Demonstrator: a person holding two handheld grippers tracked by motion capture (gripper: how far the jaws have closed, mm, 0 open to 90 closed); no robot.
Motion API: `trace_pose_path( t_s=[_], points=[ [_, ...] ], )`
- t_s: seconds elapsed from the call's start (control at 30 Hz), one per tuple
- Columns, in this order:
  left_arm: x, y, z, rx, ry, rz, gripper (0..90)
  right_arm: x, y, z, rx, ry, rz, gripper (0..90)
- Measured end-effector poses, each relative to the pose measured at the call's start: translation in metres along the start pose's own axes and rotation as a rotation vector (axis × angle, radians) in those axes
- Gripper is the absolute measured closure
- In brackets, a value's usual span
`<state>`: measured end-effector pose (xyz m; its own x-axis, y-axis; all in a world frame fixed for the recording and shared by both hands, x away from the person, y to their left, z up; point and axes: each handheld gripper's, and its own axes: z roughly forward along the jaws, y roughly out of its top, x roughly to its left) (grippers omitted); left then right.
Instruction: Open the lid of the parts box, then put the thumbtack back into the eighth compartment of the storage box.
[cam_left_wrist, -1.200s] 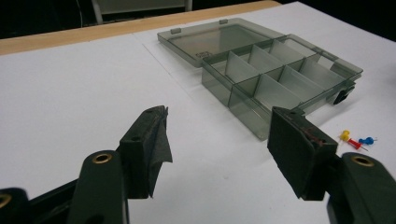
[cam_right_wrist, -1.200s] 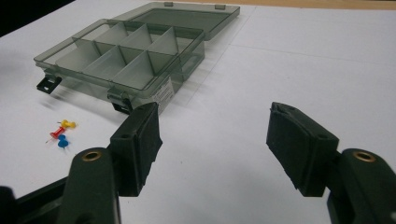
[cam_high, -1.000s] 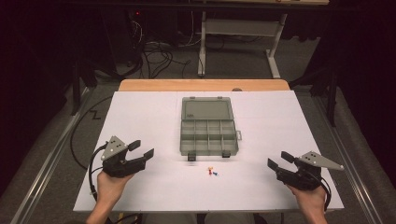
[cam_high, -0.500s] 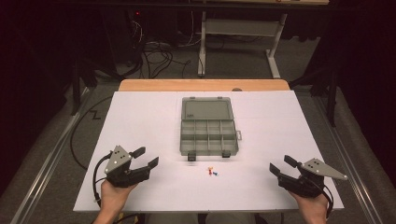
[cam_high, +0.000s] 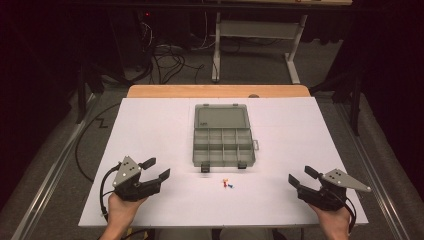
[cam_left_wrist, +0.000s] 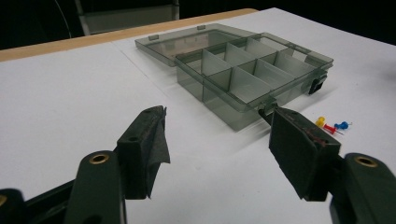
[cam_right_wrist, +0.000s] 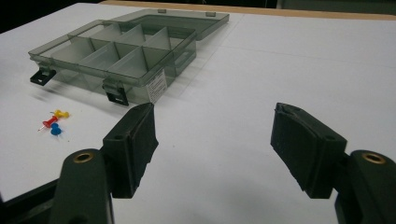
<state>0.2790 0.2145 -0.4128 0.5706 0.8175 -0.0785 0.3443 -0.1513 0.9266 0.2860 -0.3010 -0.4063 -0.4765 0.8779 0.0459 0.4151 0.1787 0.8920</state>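
Three push pins (cam_high: 228, 184) — yellow, red and blue — lie in a tight cluster on the white tabletop (cam_high: 150, 125), just in front of the open organiser box (cam_high: 223, 148) and roughly midway between the two tools. That spot looks chosen: either hand can reach them, and the divided compartments stand right behind, lid (cam_high: 221, 118) folded flat toward the far edge so nothing blocks a drop from above. The box itself sits at the middle of the tabletop, compartments bare as far as can be seen.

The left tool (cam_high: 156, 169) rests low near the front-left corner, jaws spread wide with nothing between them, aimed toward the box front. The right tool (cam_high: 301, 177) sits near the front-right corner; its jaws have just been opening and now stand wide and empty, pointing inward toward the pins.
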Motion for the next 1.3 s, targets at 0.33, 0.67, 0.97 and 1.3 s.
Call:
trace_pose_path(
  t_s=[0.33, 0.67, 0.97, 1.3],
  points=[
    [0.000, 0.000, 0.000, -0.005, 0.006, 0.000, 35.9, 0.004, 0.006, 0.003, 0.010, -0.003, -0.011, 32.0],
    [-0.004, 0.003, 0.002, -0.005, 0.008, 0.019, 34.1, 0.015, 0.012, 0.011, 0.050, 0.024, -0.035, 33.1],
    [-0.004, 0.002, 0.002, -0.008, 0.011, 0.014, 32.9, 0.028, 0.019, 0.021, 0.092, 0.056, -0.058, 35.9],
    [-0.004, 0.002, 0.002, -0.012, 0.017, 0.018, 32.4, 0.037, 0.023, 0.030, 0.136, 0.081, -0.070, 38.3]
  ],
)
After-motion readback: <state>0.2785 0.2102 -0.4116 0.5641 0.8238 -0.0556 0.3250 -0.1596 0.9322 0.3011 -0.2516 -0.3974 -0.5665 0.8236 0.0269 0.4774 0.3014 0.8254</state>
